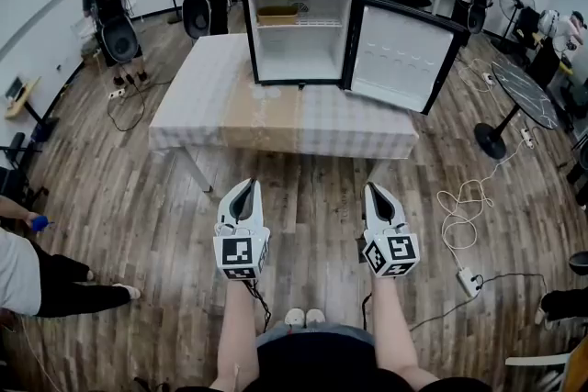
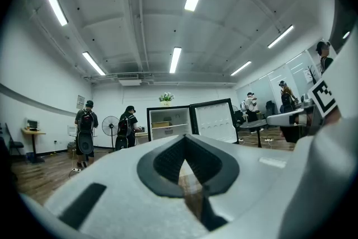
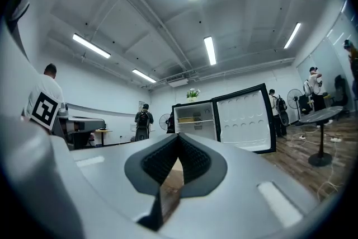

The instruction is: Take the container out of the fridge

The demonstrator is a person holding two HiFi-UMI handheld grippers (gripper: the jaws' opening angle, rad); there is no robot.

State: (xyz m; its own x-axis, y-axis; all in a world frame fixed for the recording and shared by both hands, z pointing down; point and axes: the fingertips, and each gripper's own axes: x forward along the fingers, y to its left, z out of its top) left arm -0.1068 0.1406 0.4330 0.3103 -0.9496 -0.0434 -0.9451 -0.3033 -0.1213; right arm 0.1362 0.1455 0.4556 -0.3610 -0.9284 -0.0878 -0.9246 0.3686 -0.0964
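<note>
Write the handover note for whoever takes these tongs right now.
Left tongs: shut, empty.
Right tongs: shut, empty.
Both are held low, short of the table.
The fridge stands on the table with its door open. The container sits on the upper shelf inside.
Done: the door is open; nothing is gripped.
Left: step up, open one pair of tongs, grip the container and lift it out.
</note>
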